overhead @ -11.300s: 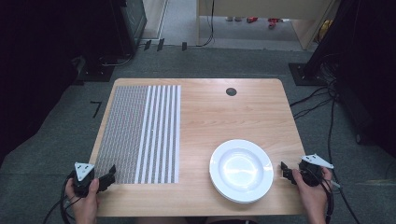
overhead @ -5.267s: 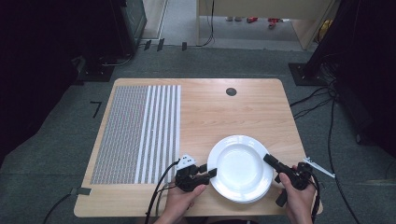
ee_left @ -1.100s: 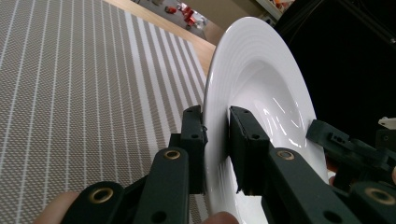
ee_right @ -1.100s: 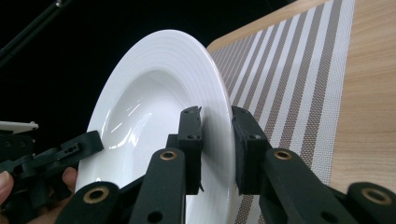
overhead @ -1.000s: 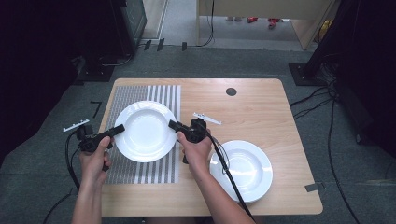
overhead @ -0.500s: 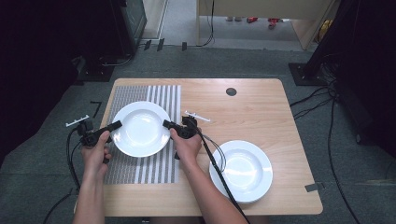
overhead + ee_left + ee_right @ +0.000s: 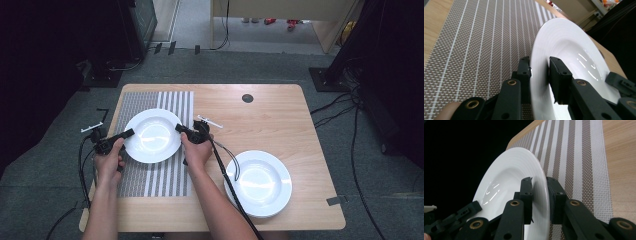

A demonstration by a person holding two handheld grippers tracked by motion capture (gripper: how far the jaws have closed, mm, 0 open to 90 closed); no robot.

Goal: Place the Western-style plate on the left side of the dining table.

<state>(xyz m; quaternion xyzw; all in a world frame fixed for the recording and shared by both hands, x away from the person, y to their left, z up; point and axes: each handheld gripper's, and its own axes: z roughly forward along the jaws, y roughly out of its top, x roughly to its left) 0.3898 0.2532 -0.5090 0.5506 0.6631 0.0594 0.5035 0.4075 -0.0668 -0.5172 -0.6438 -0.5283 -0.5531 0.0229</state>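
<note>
Both grippers hold a white plate (image 7: 152,135) over the grey-and-white striped placemat (image 7: 165,180) at the table's left. My left gripper (image 7: 127,133) is shut on the plate's left rim, and my right gripper (image 7: 180,129) is shut on its right rim. In the left gripper view the jaws of the left gripper (image 7: 539,62) pinch the plate (image 7: 566,47) rim, with the mat (image 7: 474,37) just beneath. The right gripper (image 7: 539,182) clamps the opposite side of the plate (image 7: 504,180) above the mat (image 7: 574,150). I cannot tell if the plate touches the mat.
A second white plate (image 7: 260,182) lies on the wooden table (image 7: 280,120) at the right front, beside my right forearm. A round black hole (image 7: 247,98) sits near the far edge. Cables trail from both grippers.
The plate was lifted off the one at the right front and carried to the placemat. Over the last second it has shifted slightly left and come down lower over the mat.
</note>
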